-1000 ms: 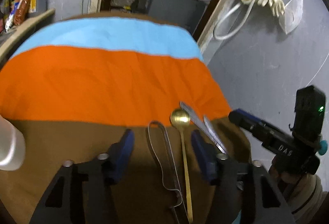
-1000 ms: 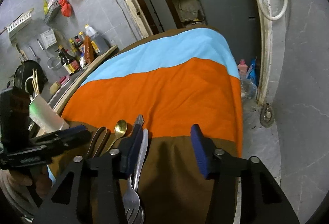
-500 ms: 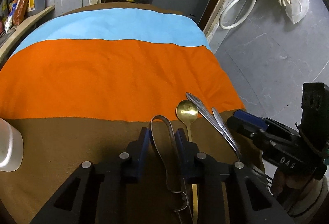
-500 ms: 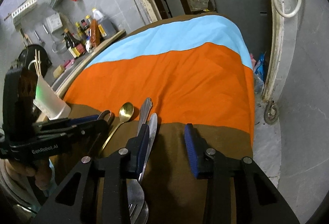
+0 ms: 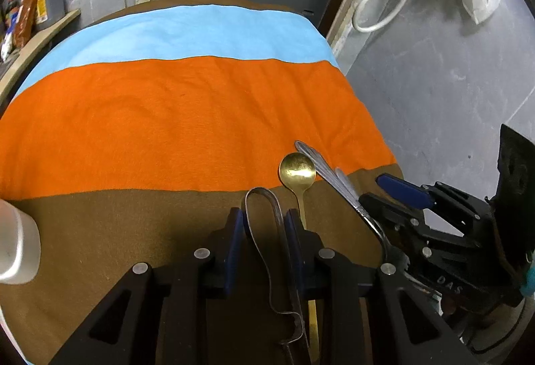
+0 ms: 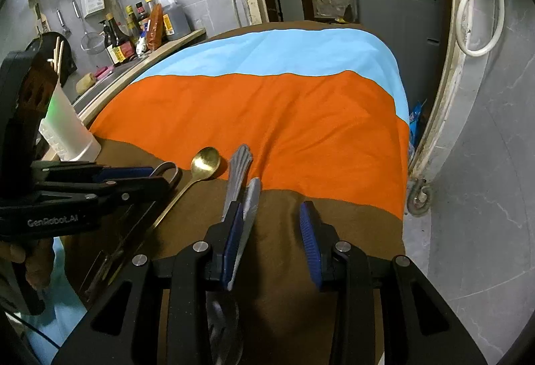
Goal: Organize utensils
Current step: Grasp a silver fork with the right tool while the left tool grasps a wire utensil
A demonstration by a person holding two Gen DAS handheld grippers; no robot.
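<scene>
Several utensils lie side by side on the brown stripe of a striped cloth. My left gripper (image 5: 262,221) is shut on the looped metal tongs (image 5: 267,217), gripping both arms from the sides; they also show in the right wrist view (image 6: 167,171). A gold spoon (image 5: 297,171) lies just right of them, also in the right wrist view (image 6: 204,164). Two silver handles (image 5: 331,177) lie further right. My right gripper (image 6: 271,227) is open, its left finger beside the silver utensils (image 6: 245,194), whose fork and spoon heads (image 6: 222,314) lie under it.
A white plastic cup (image 6: 68,130) holding chopsticks stands at the cloth's left edge, also in the left wrist view (image 5: 16,248). Sauce bottles (image 6: 143,27) crowd a side counter. The cloth-covered table (image 6: 284,117) ends at the right near a grey wall.
My left gripper closed from wide open onto the tongs. My right gripper narrowed somewhat and moved forward beside the silver utensils.
</scene>
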